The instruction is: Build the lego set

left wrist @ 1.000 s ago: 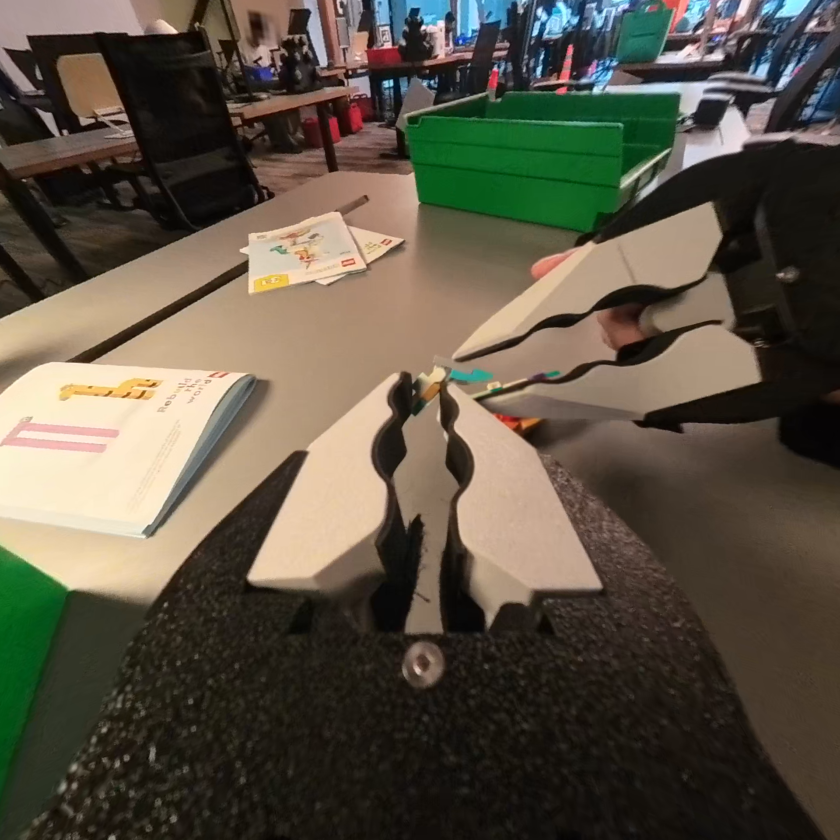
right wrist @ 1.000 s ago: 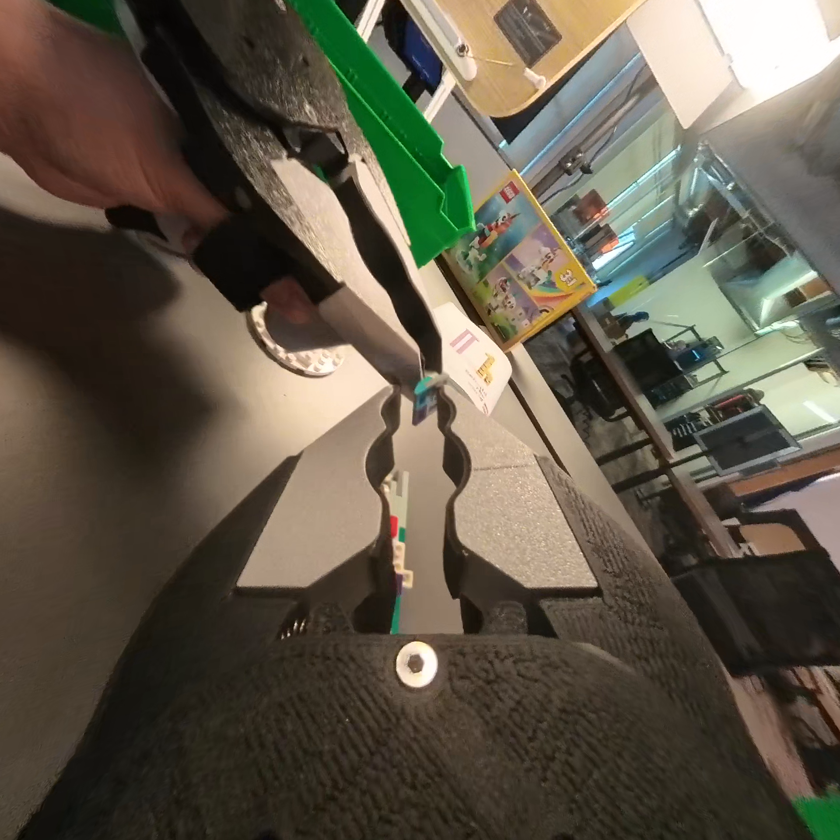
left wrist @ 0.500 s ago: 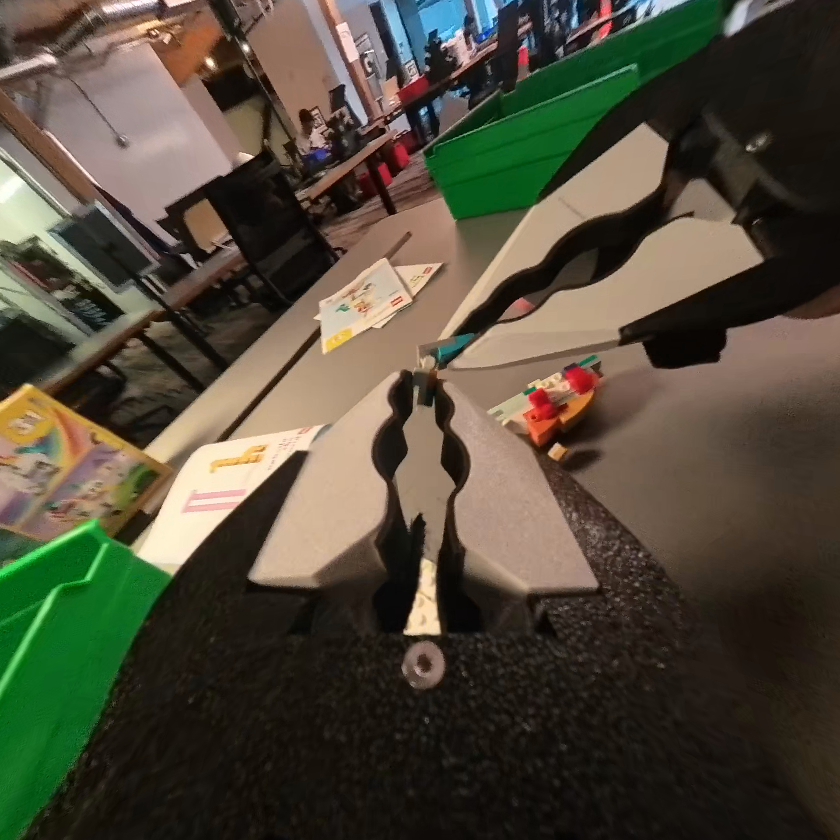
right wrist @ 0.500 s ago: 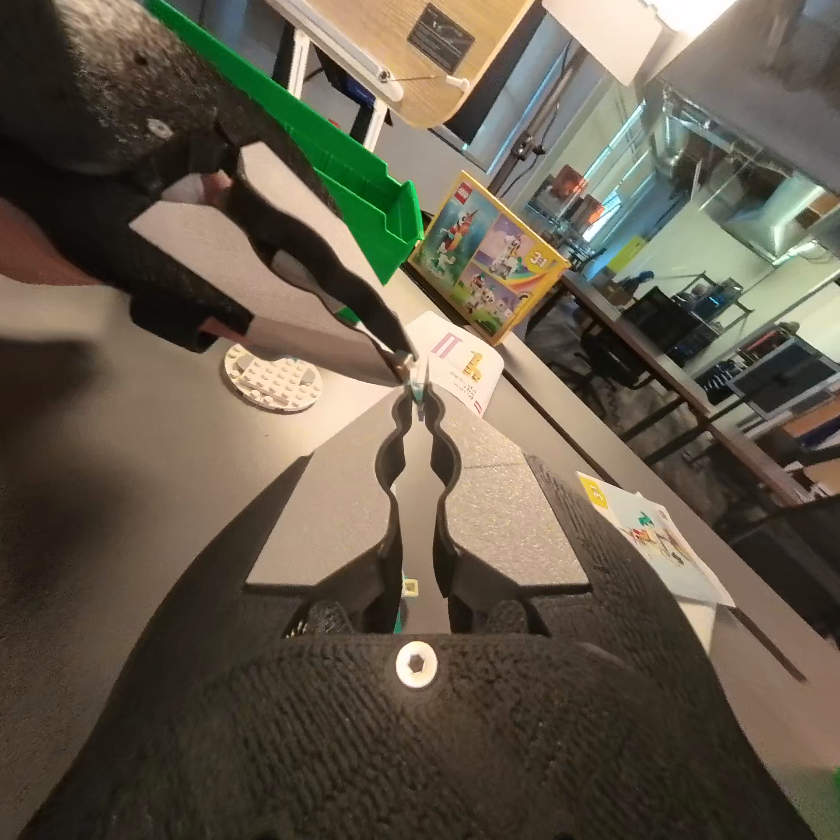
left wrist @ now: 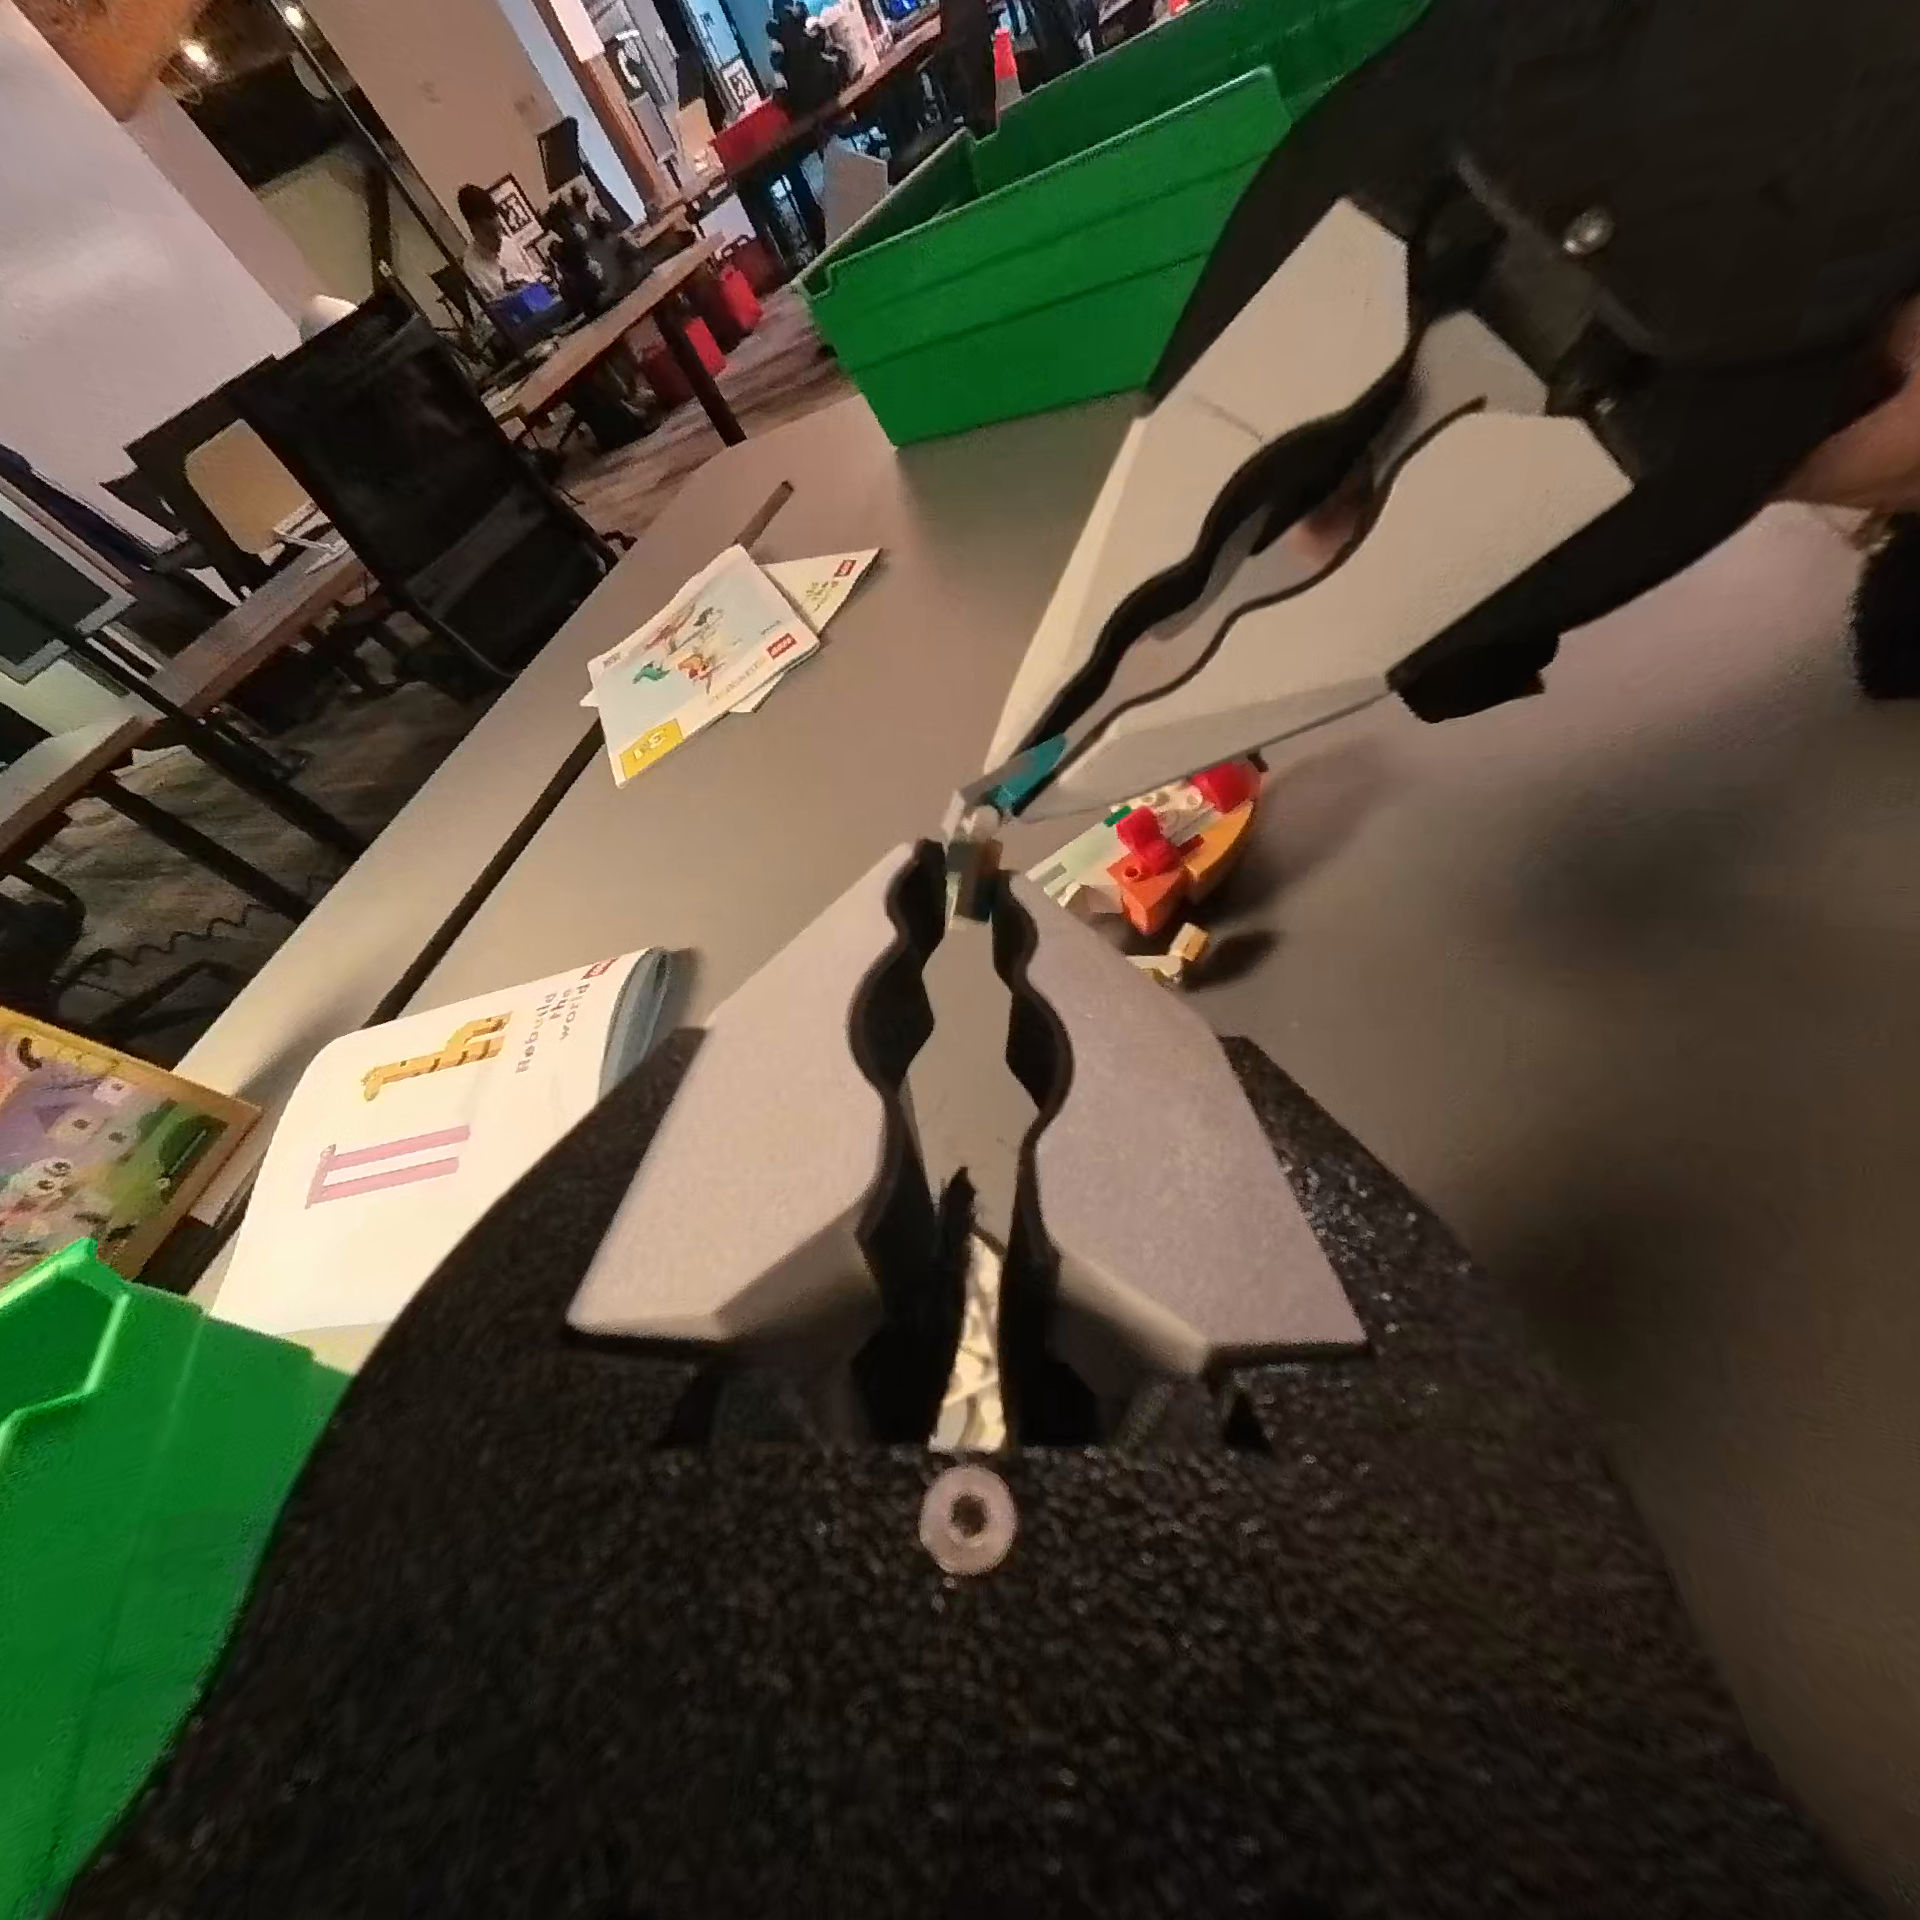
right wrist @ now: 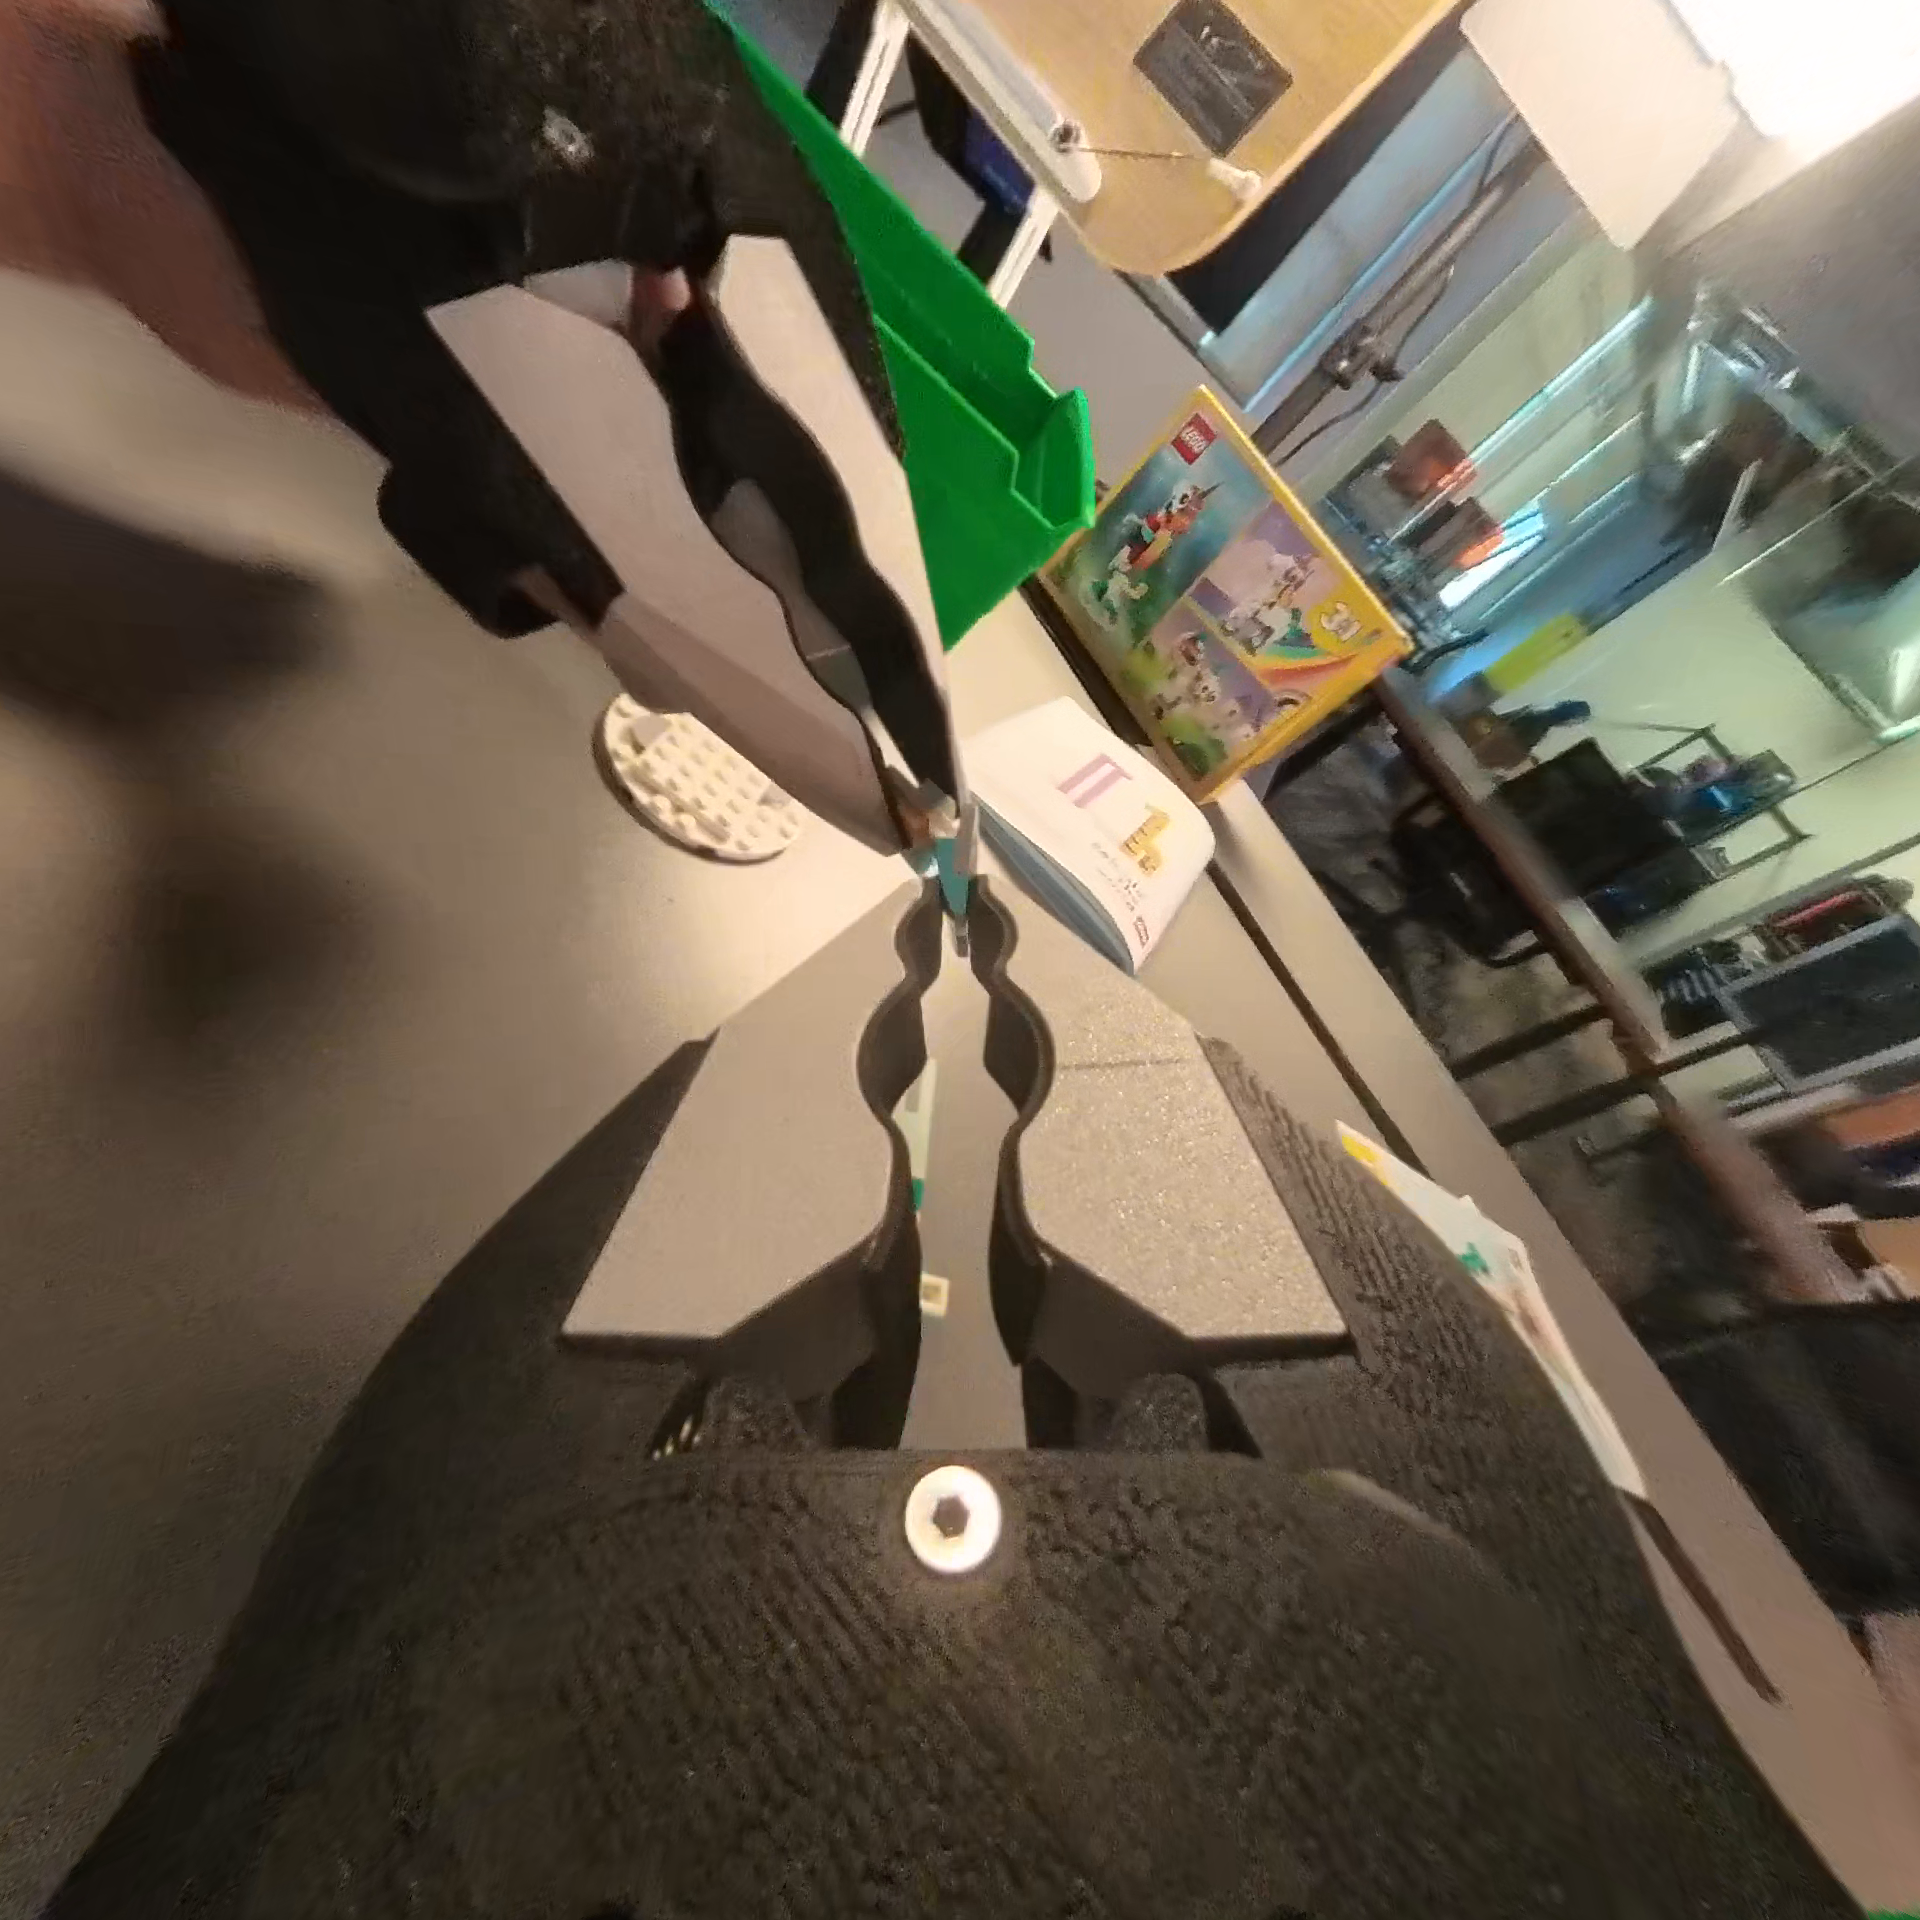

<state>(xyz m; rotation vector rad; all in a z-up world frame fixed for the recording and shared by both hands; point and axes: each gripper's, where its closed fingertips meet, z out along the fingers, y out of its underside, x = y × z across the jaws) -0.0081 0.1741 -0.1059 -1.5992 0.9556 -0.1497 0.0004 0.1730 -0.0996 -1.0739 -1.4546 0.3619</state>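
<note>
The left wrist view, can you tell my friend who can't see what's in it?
The left gripper pinches a small grey brick above a grey table. The right gripper holds a teal piece against it, above a small colourful brick model.

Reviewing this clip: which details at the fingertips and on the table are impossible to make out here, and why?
- Small brick piece in the left gripper: motion blur hides its shape, left wrist view.
- Teal plate in the right gripper: whether it is joined to that piece; too small and blurred, both views.
- Brick model: partly hidden behind the right gripper's fingers, left wrist view.
- White round plate: partly covered by the left gripper's fingers, right wrist view.
</note>
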